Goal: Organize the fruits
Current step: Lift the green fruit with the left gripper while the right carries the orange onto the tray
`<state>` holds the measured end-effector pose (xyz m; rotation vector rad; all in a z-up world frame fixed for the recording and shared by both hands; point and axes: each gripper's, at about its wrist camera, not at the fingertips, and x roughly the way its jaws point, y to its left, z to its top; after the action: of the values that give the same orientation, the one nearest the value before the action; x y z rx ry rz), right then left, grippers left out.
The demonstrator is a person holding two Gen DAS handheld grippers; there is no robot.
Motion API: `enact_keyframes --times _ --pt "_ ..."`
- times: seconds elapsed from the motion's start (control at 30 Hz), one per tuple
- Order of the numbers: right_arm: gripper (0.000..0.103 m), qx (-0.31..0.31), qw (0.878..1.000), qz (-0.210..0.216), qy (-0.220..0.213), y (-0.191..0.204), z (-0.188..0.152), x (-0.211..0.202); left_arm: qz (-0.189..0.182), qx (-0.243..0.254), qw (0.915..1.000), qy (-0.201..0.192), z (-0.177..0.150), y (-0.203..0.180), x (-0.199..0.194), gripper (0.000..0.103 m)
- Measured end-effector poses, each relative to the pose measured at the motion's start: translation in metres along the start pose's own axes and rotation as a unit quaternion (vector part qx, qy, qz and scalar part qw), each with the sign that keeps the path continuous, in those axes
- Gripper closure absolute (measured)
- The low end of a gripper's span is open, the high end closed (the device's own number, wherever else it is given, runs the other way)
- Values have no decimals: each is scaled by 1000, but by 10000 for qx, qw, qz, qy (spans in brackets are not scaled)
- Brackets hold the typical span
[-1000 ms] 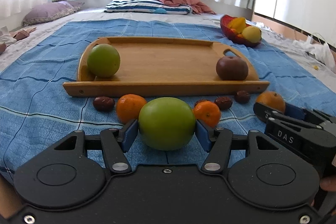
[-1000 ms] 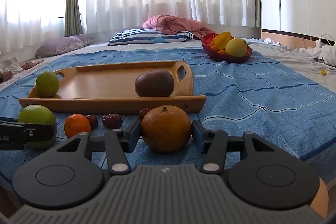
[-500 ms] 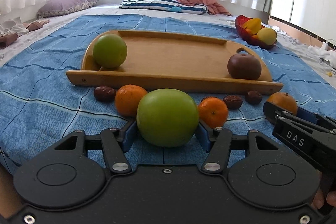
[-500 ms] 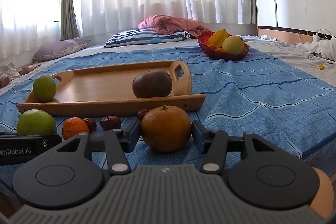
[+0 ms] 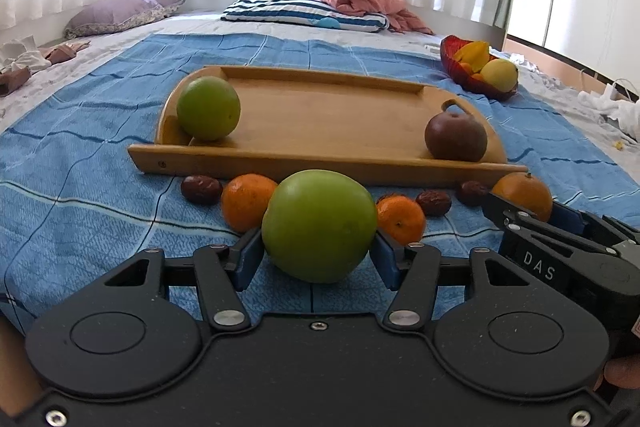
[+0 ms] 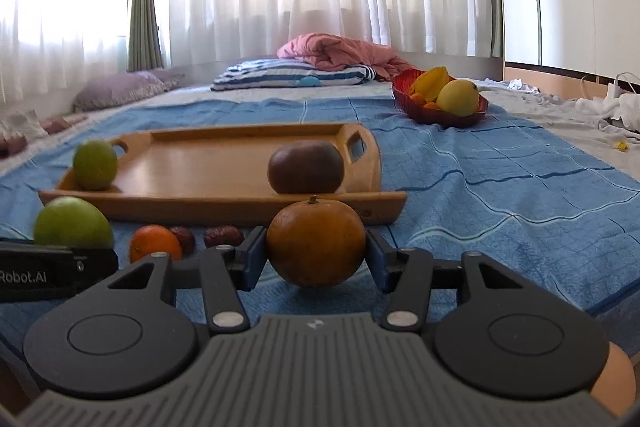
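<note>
Wooden tray: 2 fruits placed; left gripper clamps green apple, right gripper clamps orange; 2 tangerines and dates remain.

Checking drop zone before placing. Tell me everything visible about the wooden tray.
The wooden tray is a light, bamboo-looking board with a low raised rim, rounded ends and a cut-out handle at each end. It lies flat on the blue blanket. A green apple sits at its left end, a dark brown fruit at its right; the middle is bare. Neither tool touches it.
</note>
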<state>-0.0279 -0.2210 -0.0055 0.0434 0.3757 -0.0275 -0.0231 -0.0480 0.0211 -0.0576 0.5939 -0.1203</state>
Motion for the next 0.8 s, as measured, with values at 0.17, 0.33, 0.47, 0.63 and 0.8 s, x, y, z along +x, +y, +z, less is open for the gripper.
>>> enact_keyframes --times 0.17,0.33,0.47,0.63,0.8 --pt "47 116 9998 18 -149 -2 11 -3 -62 101 9998 -173 7 -1 -8 48" --pt "47 197 9995 55 -230 -3 21 0 -105 79 9997 -201 14 0 -9 48" --pt "47 413 9986 274 -174 -8 33 4 -116 133 9992 -364 27 5 -13 48" --pt "47 448 9984 303 -178 -9 54 13 -221 12 9988 -442 58 21 -9 48" --pt "47 546 9978 379 -48 -15 82 32 -235 -226 9985 -444 93 46 4 48"
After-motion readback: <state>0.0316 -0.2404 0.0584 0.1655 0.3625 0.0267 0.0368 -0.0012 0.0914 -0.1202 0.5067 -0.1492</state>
